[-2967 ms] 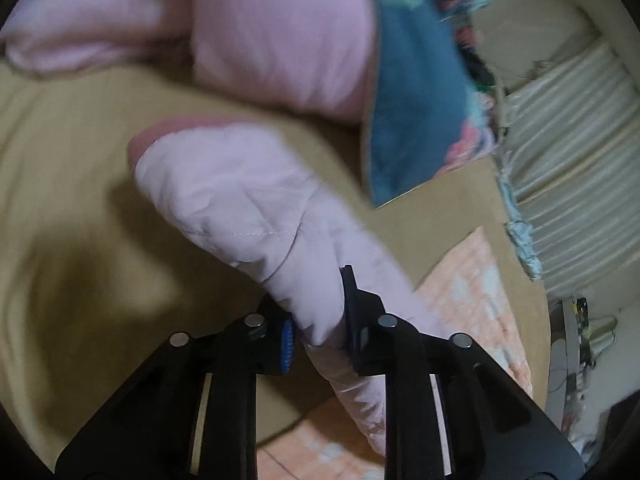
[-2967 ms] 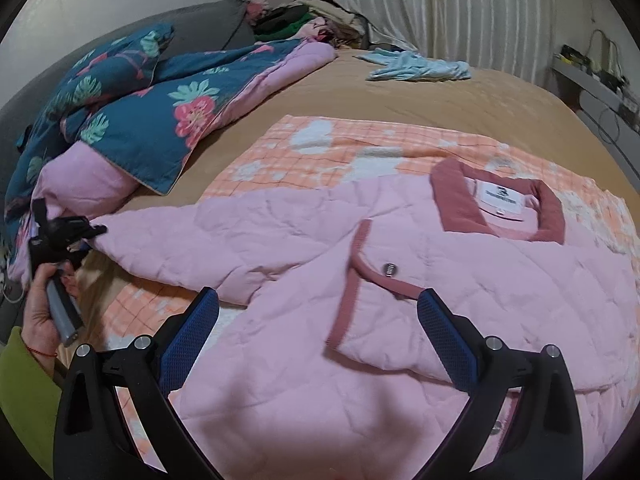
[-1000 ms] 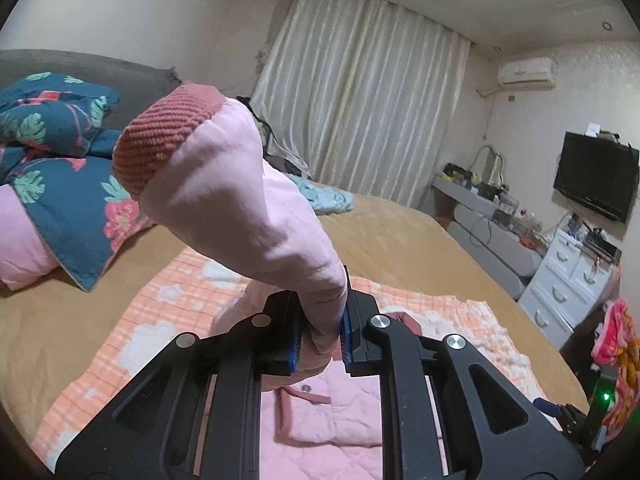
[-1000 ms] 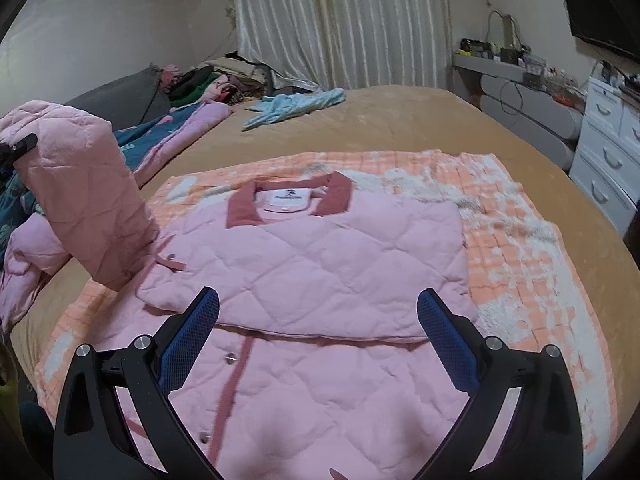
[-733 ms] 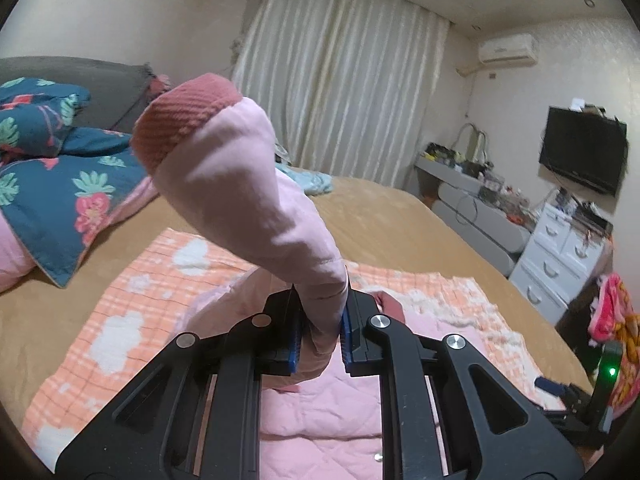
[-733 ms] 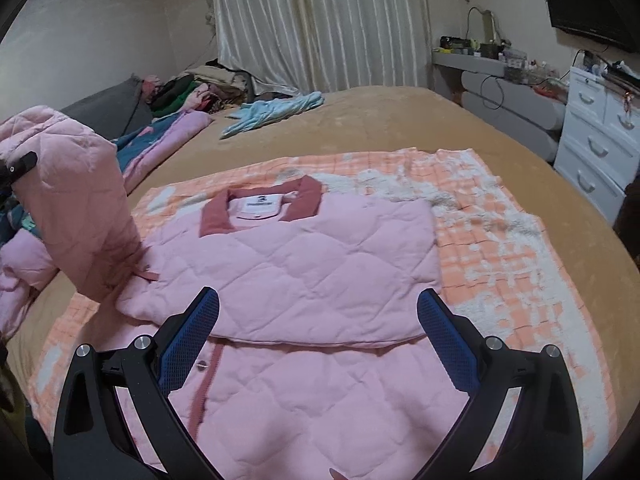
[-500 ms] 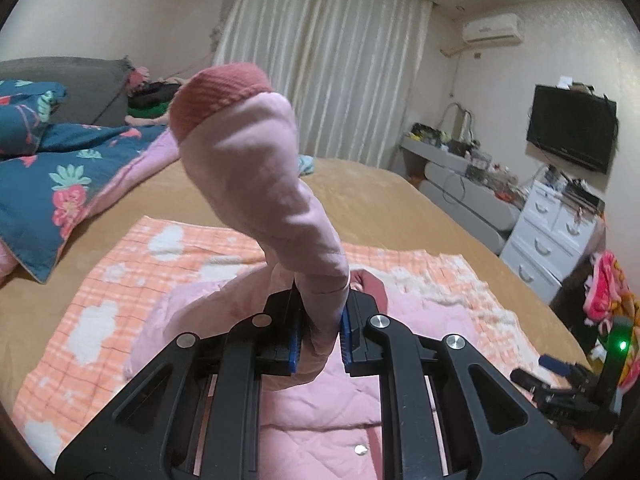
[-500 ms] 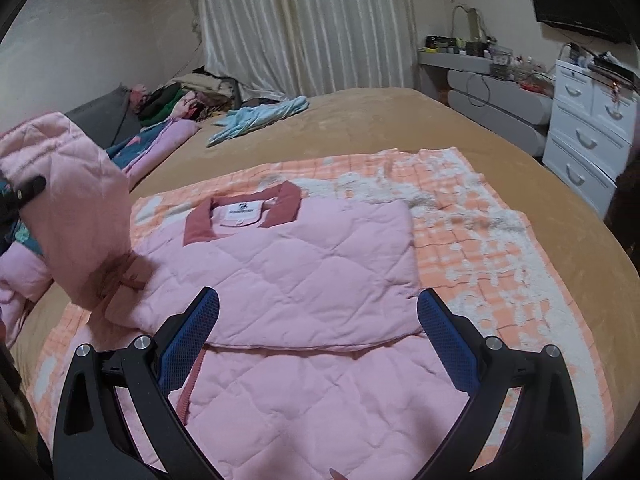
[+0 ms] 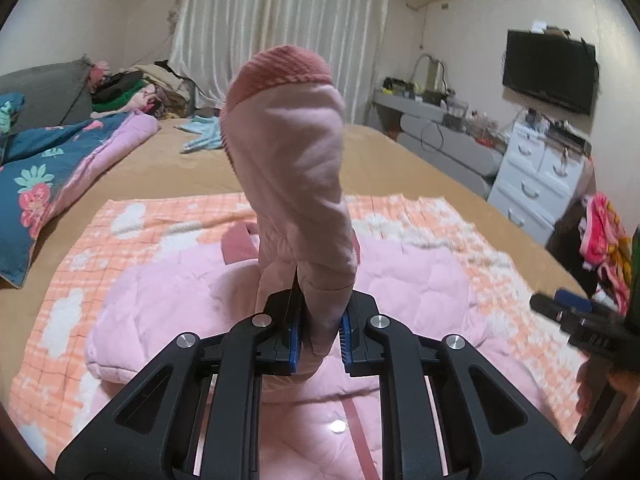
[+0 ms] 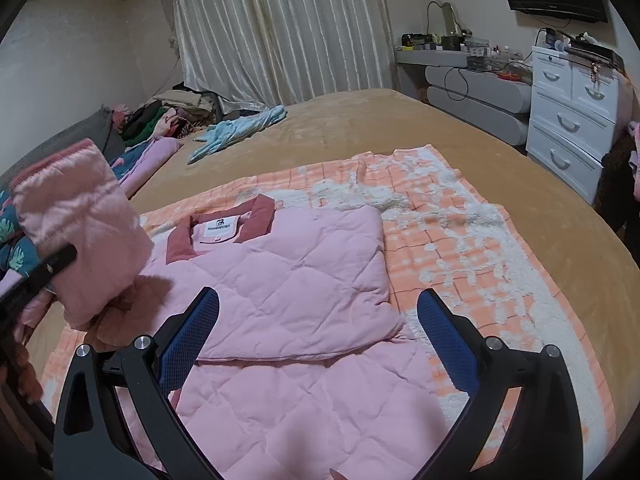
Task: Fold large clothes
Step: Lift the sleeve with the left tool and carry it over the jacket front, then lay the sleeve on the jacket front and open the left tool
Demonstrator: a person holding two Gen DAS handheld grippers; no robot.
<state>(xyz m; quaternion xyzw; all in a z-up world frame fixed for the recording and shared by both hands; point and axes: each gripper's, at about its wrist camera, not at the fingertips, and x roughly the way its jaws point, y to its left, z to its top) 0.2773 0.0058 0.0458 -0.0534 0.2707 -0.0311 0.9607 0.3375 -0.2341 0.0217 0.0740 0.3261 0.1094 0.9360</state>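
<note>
The quilted pink jacket (image 10: 288,280) was laid on the bed (image 10: 380,120). Its sleeve (image 9: 296,184) was clamped upright in the left gripper (image 9: 318,340), at the jacket's left; the right gripper (image 10: 318,340) was held wide open, empty, over the hem.

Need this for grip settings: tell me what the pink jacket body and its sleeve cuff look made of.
Pink jacket: seemingly padded woven fabric, matte; stitched diamond quilting puffs between seams. Sleeve cuff: looks like rib knit, darker rose; fine knit ridges show. Fibre cannot be told.
</note>
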